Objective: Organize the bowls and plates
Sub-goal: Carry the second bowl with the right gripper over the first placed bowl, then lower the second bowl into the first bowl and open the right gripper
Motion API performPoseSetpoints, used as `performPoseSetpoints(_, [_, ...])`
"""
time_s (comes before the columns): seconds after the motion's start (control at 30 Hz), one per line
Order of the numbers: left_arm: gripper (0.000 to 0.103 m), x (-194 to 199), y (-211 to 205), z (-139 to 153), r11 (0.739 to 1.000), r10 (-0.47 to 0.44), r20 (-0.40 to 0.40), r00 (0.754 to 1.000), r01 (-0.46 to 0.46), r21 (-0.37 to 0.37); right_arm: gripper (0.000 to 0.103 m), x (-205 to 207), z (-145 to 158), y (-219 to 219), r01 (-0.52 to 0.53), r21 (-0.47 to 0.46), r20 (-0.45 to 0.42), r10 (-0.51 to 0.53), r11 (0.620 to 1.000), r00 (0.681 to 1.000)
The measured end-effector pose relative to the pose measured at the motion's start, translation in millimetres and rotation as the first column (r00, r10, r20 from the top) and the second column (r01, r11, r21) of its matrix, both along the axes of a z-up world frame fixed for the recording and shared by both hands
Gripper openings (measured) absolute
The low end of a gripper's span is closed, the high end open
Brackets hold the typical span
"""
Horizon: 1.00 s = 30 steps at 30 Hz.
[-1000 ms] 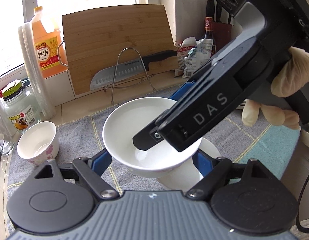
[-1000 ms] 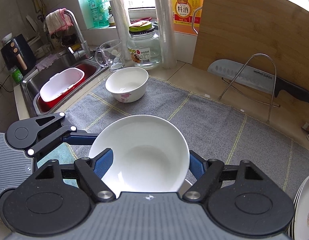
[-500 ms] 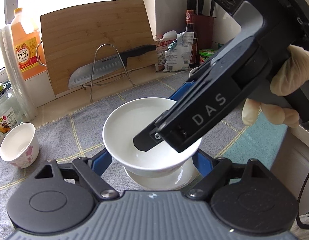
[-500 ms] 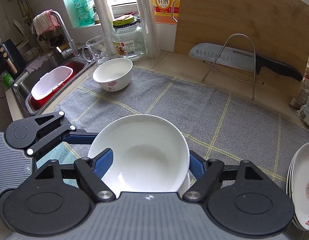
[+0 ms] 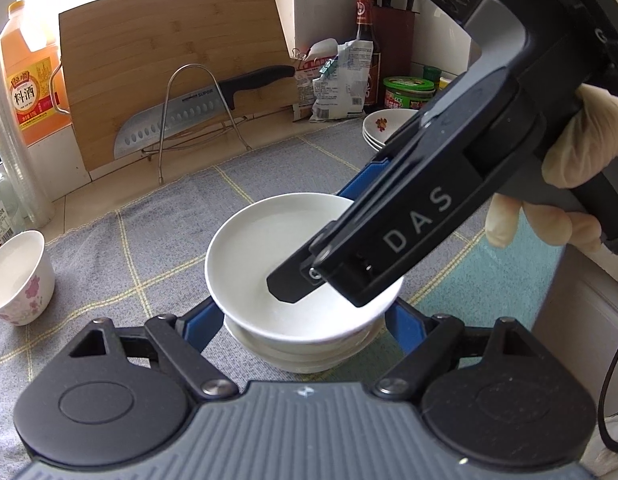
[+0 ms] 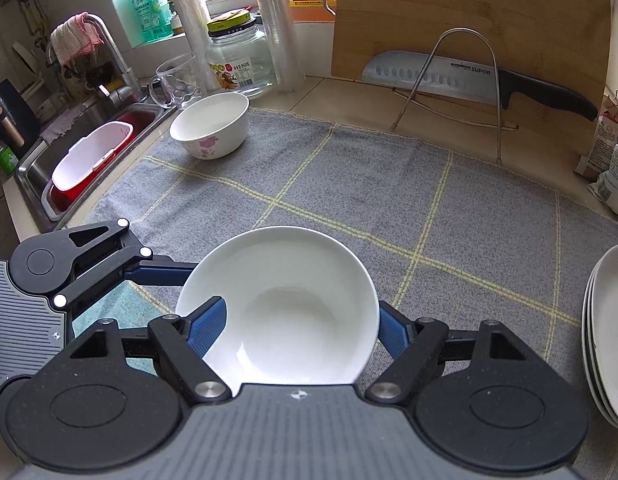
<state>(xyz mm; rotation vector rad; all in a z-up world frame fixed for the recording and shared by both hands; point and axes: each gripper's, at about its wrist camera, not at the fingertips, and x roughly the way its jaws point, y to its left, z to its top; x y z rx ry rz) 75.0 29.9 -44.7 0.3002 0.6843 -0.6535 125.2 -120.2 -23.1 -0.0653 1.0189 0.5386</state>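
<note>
The white bowl (image 5: 285, 256) sits on top of other bowls (image 5: 305, 356) near the front of the worktop (image 6: 449, 208), on a grey cloth (image 6: 349, 168). The right claw (image 6: 301, 320) pinches its rim, one finger inside the bowl. The left claw (image 5: 305, 320) stands wide around the stack and does not seem to press it. So this bowl looks nearly stacked. A flowered bowl (image 6: 211, 126) is well apart by the sink (image 6: 37, 168) and is probably left to collect. The plates (image 6: 607, 332) are already piled at the right.
</note>
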Motion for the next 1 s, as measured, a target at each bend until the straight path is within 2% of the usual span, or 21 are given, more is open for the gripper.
performPoseSetpoints(0.77, [0.087, 5, -3, -7, 1.000, 0.005, -0.023, 1.000, -0.005, 0.011, 0.086, 3, -11, 1, -0.011, -0.004, -0.023, 0.011, 1.000, 1.000])
performPoseSetpoints(0.93, [0.091, 6, -3, -9, 1.000, 0.002, -0.024, 1.000, -0.002, 0.013, 0.088, 3, -12, 1, -0.008, 0.001, -0.026, 0.008, 1.000, 1.000])
performPoseSetpoints(1.0, [0.095, 4, -3, -8, 1.000, 0.007, -0.008, 1.000, -0.007, 0.018, 0.093, 3, -12, 1, -0.011, 0.009, -0.029, 0.011, 1.000, 1.000])
